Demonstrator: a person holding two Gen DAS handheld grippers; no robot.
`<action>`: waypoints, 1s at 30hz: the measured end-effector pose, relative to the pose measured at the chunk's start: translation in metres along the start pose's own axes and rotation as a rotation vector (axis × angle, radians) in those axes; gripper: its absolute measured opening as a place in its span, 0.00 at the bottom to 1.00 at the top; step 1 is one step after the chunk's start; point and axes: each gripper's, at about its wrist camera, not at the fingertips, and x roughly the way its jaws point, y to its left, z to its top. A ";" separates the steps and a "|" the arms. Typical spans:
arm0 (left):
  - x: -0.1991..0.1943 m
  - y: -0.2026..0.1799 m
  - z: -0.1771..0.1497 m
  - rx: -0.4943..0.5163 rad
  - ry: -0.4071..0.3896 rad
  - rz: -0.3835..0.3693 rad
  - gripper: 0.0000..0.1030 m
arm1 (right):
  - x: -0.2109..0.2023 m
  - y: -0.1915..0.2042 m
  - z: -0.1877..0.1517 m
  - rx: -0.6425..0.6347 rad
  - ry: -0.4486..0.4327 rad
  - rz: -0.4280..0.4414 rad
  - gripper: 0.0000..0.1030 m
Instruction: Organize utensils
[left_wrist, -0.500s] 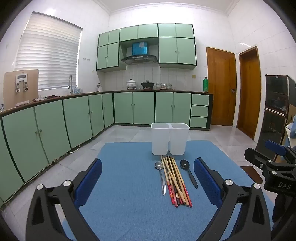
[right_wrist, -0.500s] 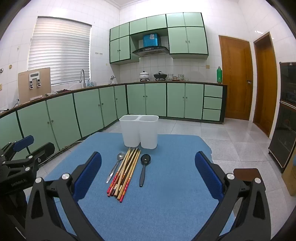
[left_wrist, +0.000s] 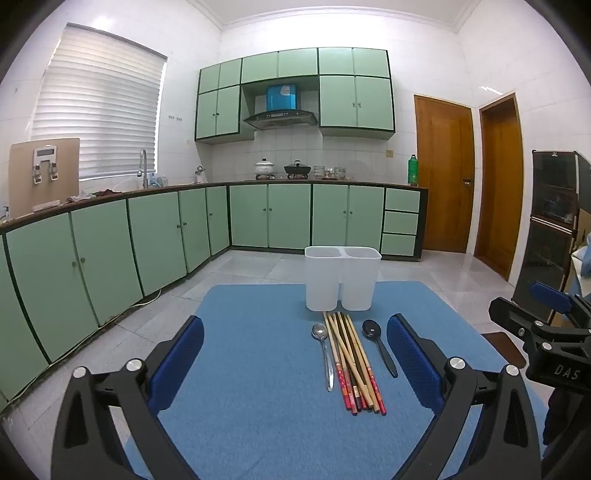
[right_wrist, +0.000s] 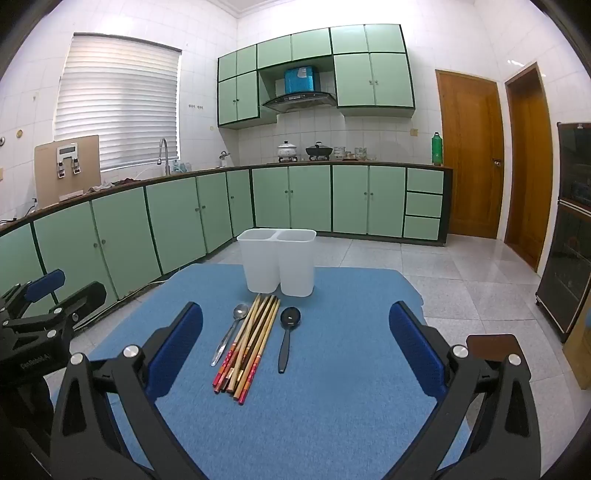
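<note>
Both tongs, left and right, spread wide, empty. Chopsticks lie just before white bin, long axis toward bin, ahead of right tongs.

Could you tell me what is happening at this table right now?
A person holds the left gripper and right gripper, both open and empty, above a blue mat. A metal spoon, chopsticks and a black spoon lie before an empty two-compartment white holder. Nothing is sorted yet.
</note>
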 end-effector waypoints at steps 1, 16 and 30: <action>0.001 0.005 0.003 -0.007 0.004 0.000 0.94 | 0.000 0.000 0.000 0.000 0.000 0.001 0.95; -0.002 0.009 0.003 -0.009 0.002 0.004 0.94 | 0.001 -0.001 -0.003 -0.001 0.002 -0.001 0.95; -0.003 0.010 0.003 -0.009 0.001 0.004 0.94 | 0.002 -0.001 -0.003 -0.002 0.002 -0.002 0.95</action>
